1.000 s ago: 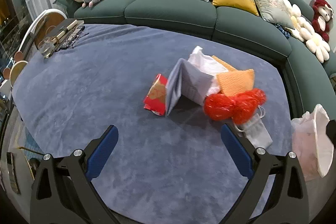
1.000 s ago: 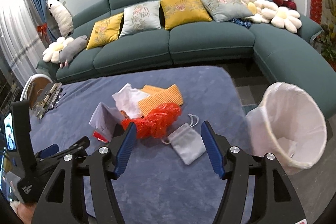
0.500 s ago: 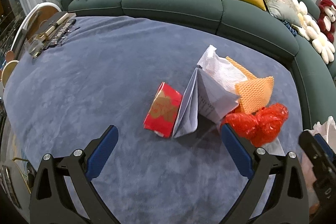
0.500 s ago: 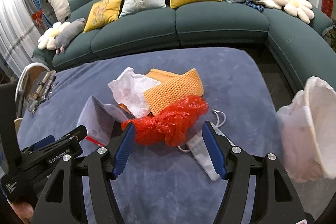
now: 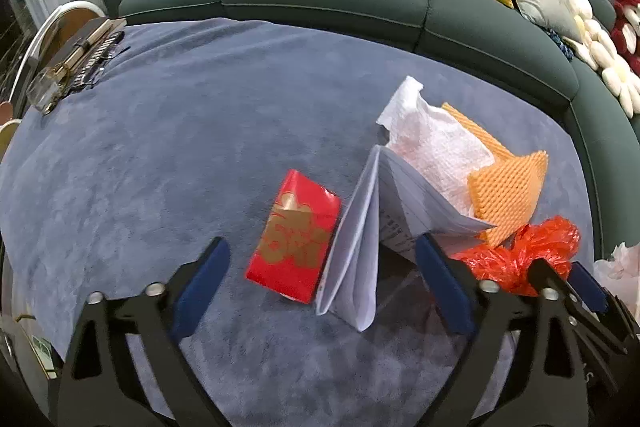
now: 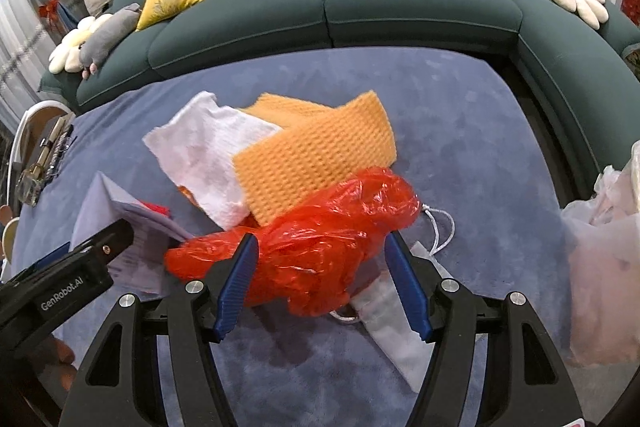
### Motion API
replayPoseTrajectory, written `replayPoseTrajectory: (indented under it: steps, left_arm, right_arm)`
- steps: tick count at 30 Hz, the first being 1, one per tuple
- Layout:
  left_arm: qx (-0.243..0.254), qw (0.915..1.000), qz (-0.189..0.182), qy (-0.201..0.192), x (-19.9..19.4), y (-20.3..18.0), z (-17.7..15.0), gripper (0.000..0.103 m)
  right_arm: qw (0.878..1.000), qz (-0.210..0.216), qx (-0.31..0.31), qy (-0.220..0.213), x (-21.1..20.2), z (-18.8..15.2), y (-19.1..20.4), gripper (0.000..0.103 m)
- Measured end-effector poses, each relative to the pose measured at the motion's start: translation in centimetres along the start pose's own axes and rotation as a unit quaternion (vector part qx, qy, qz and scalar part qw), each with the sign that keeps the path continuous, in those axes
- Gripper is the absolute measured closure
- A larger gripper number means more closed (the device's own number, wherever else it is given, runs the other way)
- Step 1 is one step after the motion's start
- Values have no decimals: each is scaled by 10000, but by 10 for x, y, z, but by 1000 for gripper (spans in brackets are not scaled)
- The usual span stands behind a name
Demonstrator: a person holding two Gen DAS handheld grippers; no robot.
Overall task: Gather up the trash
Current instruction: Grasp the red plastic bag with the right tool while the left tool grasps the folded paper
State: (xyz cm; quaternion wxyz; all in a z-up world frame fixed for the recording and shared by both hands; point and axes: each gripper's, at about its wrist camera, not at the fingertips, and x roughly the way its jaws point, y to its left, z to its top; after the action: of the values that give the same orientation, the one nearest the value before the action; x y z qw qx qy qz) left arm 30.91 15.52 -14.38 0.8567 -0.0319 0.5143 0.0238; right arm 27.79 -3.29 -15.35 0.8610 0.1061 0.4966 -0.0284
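Both views are evenly and fairly brightly lit by soft indoor light from above, with colours clear and saturated. Shadows are short and diffuse: a dim patch lies on the blue carpet under the folded paper, and another under the red plastic bag. That bag carries small white glints of glare. Fisheye distortion bends the green sofa into an arc, and black vignetting fills the corners. The right wrist view is slightly smeared by motion blur, most of all on the pale bin liner at its edge.
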Motion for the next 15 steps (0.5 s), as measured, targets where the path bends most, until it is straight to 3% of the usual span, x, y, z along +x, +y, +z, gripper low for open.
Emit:
replayPoseTrajectory:
  steps: [2,5,7,10,15]
  left_arm:
    - [52,9999,-10,86,4,-2,-1,34]
    - [37,9999,-16,165,8,-3,-3,55]
    - [27,9998,-25,193,7,-3,-6,84]
    - [79,9999,68,127,1,-5,-9,94]
    - [156,9997,98,-128,-23,-13,-10,98]
  right_arm:
    - [9999,58,84,78,5,-3,-3,41]
    - [9996,188,161,124,8,-6,-5,56]
    - [9994,298,151,134,8,-7,-5,67]
    - [9992,371,29,109,1,-9,0,78]
    - [9986,442,-205,-185,-26,-9,10,82]
